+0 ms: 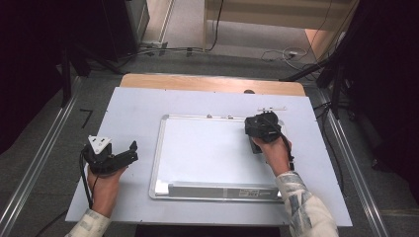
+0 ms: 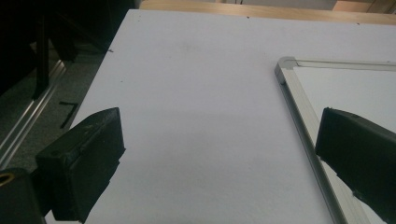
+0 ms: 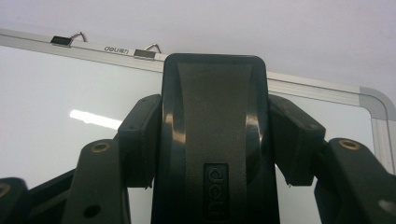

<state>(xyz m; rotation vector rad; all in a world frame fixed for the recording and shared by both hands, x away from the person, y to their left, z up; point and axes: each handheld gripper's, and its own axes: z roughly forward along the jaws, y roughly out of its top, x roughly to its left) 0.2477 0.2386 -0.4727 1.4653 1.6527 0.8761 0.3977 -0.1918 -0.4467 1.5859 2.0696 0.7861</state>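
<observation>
A whiteboard [image 1: 207, 153] with a silver frame lies flat on the pale table cover. My right gripper [image 1: 263, 129] hovers over its far right corner, shut on a black board eraser [image 3: 215, 126]. In the right gripper view both pads press the eraser's sides, and the board's white surface [image 3: 56, 88] lies behind it. My left gripper [image 1: 129, 152] rests on the cover to the left of the board. In the left gripper view, the left gripper [image 2: 219, 154] is open with nothing between its jaws, and the board's frame [image 2: 303, 121] runs past the right jaw.
A grey tray strip [image 1: 222, 190] runs along the board's near edge. Two small clips [image 3: 147, 52] sit on the far frame. A thin white strip [image 1: 272, 107] lies beyond the board. The table's wooden edge [image 1: 212, 81] is at the back, and metal rails [image 1: 39, 158] flank the table.
</observation>
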